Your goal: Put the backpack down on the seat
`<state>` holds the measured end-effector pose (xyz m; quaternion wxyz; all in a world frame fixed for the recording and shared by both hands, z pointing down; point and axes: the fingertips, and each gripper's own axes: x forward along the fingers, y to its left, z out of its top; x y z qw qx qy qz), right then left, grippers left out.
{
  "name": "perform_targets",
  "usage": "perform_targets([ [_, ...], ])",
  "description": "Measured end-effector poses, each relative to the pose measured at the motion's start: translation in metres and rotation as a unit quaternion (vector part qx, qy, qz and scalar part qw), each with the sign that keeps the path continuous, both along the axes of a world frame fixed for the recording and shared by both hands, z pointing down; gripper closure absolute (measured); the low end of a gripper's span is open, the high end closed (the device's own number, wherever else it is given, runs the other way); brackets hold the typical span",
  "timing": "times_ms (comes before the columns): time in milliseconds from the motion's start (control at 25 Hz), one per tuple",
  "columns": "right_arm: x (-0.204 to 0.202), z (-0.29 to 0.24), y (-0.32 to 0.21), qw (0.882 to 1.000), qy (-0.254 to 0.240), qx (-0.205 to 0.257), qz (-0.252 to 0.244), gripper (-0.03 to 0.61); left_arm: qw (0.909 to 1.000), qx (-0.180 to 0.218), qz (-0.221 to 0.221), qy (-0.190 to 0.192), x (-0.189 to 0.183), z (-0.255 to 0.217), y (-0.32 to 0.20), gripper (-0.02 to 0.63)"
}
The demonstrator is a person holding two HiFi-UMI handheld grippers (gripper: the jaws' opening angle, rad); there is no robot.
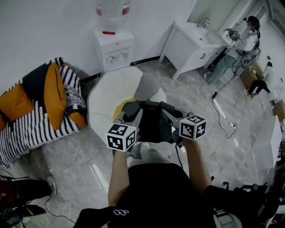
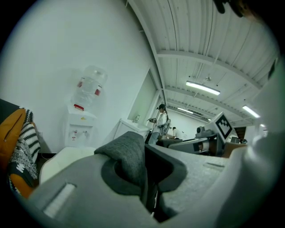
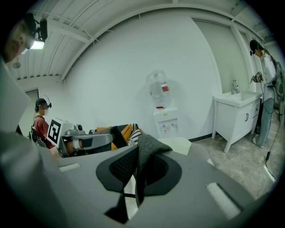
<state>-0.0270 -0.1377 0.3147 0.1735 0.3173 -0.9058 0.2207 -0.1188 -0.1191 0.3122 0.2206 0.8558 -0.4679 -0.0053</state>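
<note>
Clamping left gripper (image 1: 132,116) and right gripper (image 1: 173,118) on the backpack (image 1: 151,125) fabric, both equally near, hanging it above the white seat (image 1: 109,93) at its near edge.

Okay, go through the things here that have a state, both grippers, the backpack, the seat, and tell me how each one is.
left gripper, shut on the backpack
right gripper, shut on the backpack
backpack, held up between both grippers, not set down
white seat, backpack not on it yet
water bottle, upright on the dispenser
</note>
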Motion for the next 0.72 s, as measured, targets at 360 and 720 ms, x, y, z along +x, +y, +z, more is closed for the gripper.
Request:
perform_targets([
  [360,0.012,0.021,-0.042,1.0,-0.016,-0.011,0.015,0.54,0.9989,-0.037,0.013,-0.024,0.011,0.026,-0.04,0.586],
  [720,0.012,0.066,-0.108,0.998,-0.03,-0.05,0.02,0.54,0.9949,-0.09,0.02,-0.04,0.011,0.067,-0.105,0.586],
])
